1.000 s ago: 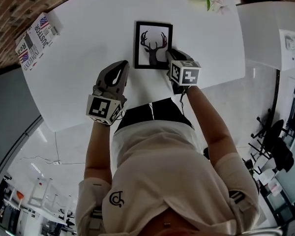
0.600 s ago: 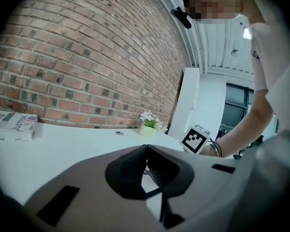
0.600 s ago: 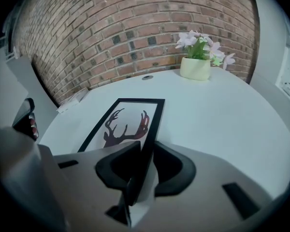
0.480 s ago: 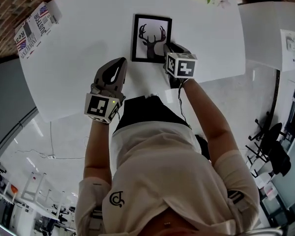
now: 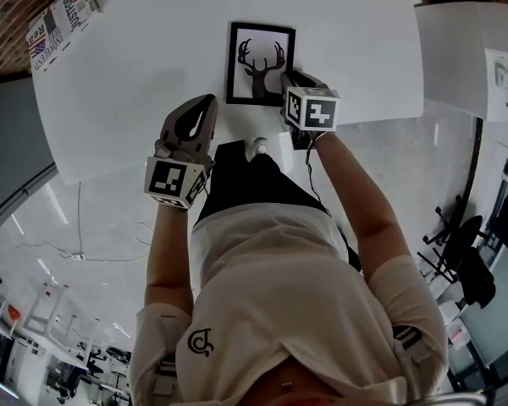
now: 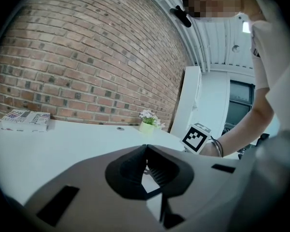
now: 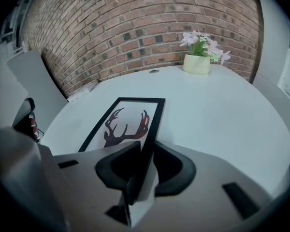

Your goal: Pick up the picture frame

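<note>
My right gripper (image 7: pixel 146 151) had its jaws clamped on the picture frame (image 7: pixel 128 122), pinching the thin black border along the frame's right side, close to the near corner. The edge ran straight down between the two pads, and the deer print angled away from me over the table (image 7: pixel 222 110). I could not tell from any view whether the far end had cleared the table or rested on it.

My left gripper (image 6: pixel 146 146) had its jaws together on nothing. It hung over the near edge of the table, just left of the frame and apart from it.

Further out, a small pot of flowers (image 7: pixel 196 64) stood near the brick wall, well beyond the frame, and a printed booklet (image 5: pixel 61 19) lay at the far left corner.

My worry was the hold itself. I had one narrow edge near a corner, so the frame's weight sat off to one side of the pads. I judged that a quick lift could make it swing or twist in the jaws, or slide out along that smooth border. If the far end dragged on the table, that would lever it loose sooner. With the left gripper idle, nothing would catch it.
</note>
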A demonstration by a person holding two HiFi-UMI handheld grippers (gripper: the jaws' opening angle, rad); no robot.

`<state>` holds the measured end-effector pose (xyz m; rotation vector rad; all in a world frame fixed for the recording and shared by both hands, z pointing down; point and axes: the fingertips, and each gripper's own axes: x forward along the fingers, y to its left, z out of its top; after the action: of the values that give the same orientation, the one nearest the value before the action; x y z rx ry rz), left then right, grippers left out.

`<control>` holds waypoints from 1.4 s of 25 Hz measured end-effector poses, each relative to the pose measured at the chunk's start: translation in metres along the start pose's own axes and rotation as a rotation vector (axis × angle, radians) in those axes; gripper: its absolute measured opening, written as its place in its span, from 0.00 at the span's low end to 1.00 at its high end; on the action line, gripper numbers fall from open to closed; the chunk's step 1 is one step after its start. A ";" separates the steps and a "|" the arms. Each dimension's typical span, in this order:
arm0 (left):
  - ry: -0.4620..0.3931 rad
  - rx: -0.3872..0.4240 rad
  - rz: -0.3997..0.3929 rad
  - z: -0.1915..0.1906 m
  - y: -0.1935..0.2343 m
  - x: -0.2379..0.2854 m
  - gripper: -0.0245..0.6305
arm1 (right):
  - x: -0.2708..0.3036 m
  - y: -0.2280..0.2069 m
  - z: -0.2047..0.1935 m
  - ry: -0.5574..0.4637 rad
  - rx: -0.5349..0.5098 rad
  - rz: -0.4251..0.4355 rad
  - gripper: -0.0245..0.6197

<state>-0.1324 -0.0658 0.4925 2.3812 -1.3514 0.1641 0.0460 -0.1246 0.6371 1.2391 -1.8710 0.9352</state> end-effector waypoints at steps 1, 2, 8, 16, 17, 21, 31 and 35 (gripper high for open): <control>-0.001 -0.002 0.005 -0.003 -0.004 -0.004 0.06 | -0.003 0.001 -0.004 0.001 -0.007 0.003 0.18; -0.001 -0.002 0.008 -0.005 -0.009 -0.007 0.06 | -0.006 0.001 -0.008 0.002 -0.013 0.007 0.18; 0.008 -0.004 0.029 -0.022 -0.034 -0.022 0.06 | -0.020 0.004 -0.032 0.011 -0.042 0.031 0.18; 0.045 -0.023 0.060 -0.057 -0.056 -0.051 0.06 | -0.035 0.015 -0.066 0.015 -0.083 0.056 0.18; 0.042 -0.024 0.067 -0.058 -0.058 -0.052 0.06 | -0.037 0.015 -0.067 0.016 -0.087 0.059 0.18; 0.053 -0.039 0.083 -0.072 -0.066 -0.059 0.06 | -0.044 0.018 -0.077 0.022 -0.108 0.073 0.18; 0.119 -0.174 0.098 -0.126 -0.081 -0.061 0.06 | -0.053 0.016 -0.089 0.035 -0.135 0.100 0.18; 0.117 -0.418 0.064 -0.153 -0.079 -0.051 0.27 | -0.052 0.016 -0.089 0.033 -0.139 0.106 0.18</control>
<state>-0.0786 0.0712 0.5953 1.9534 -1.2644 0.0324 0.0605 -0.0213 0.6349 1.0446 -1.9566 0.8594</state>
